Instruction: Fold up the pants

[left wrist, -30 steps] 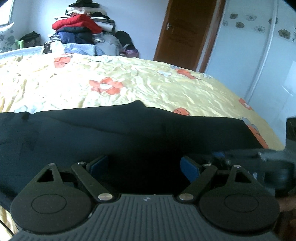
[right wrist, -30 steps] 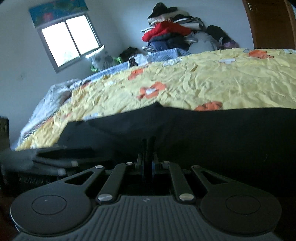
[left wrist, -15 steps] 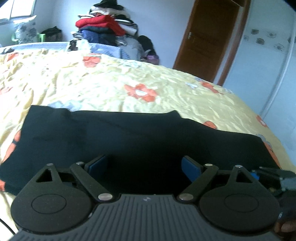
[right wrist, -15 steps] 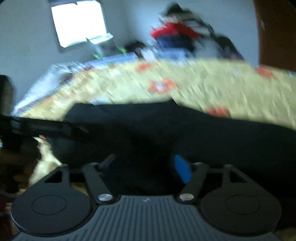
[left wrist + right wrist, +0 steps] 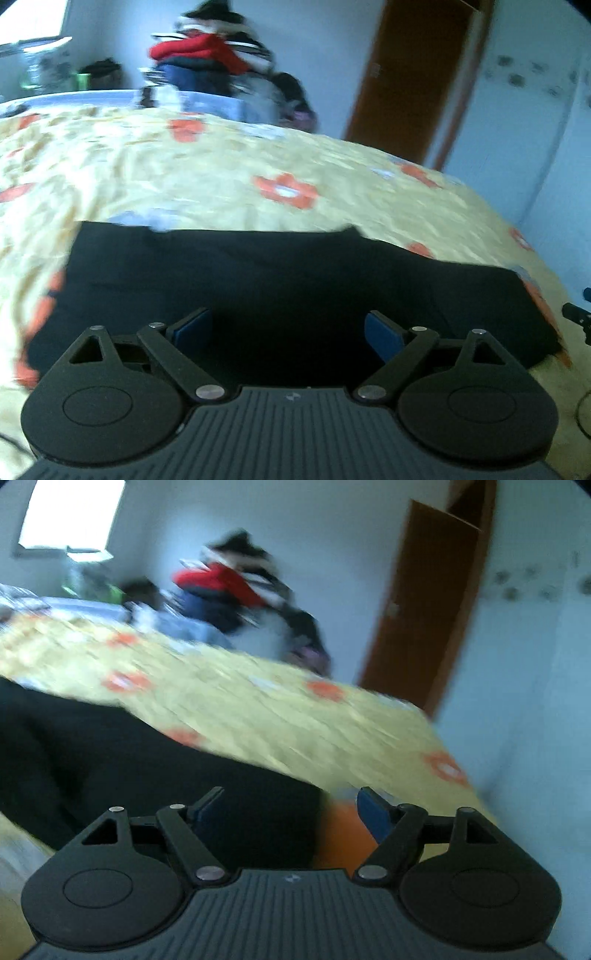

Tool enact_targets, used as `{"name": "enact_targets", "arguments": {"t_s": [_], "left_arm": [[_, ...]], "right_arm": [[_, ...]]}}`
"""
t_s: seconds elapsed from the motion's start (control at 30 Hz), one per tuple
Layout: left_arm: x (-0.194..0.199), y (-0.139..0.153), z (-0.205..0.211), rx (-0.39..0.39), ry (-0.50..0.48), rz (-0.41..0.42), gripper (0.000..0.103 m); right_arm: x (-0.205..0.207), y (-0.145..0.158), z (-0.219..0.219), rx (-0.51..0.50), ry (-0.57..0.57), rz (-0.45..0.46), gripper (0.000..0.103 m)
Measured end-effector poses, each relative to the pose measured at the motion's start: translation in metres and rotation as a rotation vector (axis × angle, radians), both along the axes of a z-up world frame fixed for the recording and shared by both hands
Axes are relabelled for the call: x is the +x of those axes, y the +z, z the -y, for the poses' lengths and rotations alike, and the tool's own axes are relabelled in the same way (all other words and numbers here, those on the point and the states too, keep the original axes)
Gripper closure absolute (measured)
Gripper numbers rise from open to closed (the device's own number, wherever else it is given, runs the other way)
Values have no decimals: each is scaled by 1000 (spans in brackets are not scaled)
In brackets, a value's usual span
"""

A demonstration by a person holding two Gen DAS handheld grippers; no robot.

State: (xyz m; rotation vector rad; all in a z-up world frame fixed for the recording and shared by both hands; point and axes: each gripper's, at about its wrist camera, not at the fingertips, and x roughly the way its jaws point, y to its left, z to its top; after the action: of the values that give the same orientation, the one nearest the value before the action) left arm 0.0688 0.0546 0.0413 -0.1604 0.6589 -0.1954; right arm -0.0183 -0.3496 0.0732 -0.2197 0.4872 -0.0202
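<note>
The black pants (image 5: 288, 280) lie flat as a folded band across the yellow flowered bedspread (image 5: 184, 184). My left gripper (image 5: 288, 328) is open and empty, just above the near edge of the pants, around their middle. In the right wrist view the pants (image 5: 129, 760) fill the lower left. My right gripper (image 5: 290, 808) is open and empty over their right end, where the fabric meets the bedspread (image 5: 295, 720). Both views are blurred by motion.
A pile of clothes (image 5: 207, 70) with a red jacket stands beyond the far side of the bed. A brown door (image 5: 413, 81) is at the back right. The bed's right edge (image 5: 465, 775) drops off towards a pale wall.
My right gripper has opened, let go of the pants and swung right to their right end. My left gripper stayed open and drew back and up, so more of the pants shows.
</note>
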Motion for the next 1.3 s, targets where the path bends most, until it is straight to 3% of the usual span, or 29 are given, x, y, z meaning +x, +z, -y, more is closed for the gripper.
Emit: {"name": "enact_targets", "arguments": {"t_s": [0.13, 0.27, 0.33, 0.4, 0.57, 0.77, 0.93, 1.03, 1.3], "left_arm": [[6, 7, 54, -2, -160, 2, 12], [11, 16, 118, 41, -333, 27, 11], [15, 18, 148, 70, -381, 42, 11], [20, 16, 169, 92, -405, 49, 11], [35, 7, 205, 106, -403, 26, 11], [66, -1, 231, 69, -391, -45, 11], [80, -5, 251, 113, -391, -48, 10], [90, -12, 260, 132, -382, -73, 9], [96, -28, 266, 152, -383, -93, 7]], "right_arm": [[-20, -13, 25, 92, 32, -18, 25], [-28, -27, 16, 56, 99, -18, 26], [-24, -35, 17, 72, 135, -59, 55], [-25, -39, 20, 98, 159, -68, 59], [-34, -37, 26, 118, 236, -82, 60], [-28, -42, 29, 134, 223, -73, 60], [-29, -41, 27, 149, 297, -101, 60], [-25, -48, 29, 114, 258, -120, 60], [-6, -41, 34, 202, 175, -45, 60]]}}
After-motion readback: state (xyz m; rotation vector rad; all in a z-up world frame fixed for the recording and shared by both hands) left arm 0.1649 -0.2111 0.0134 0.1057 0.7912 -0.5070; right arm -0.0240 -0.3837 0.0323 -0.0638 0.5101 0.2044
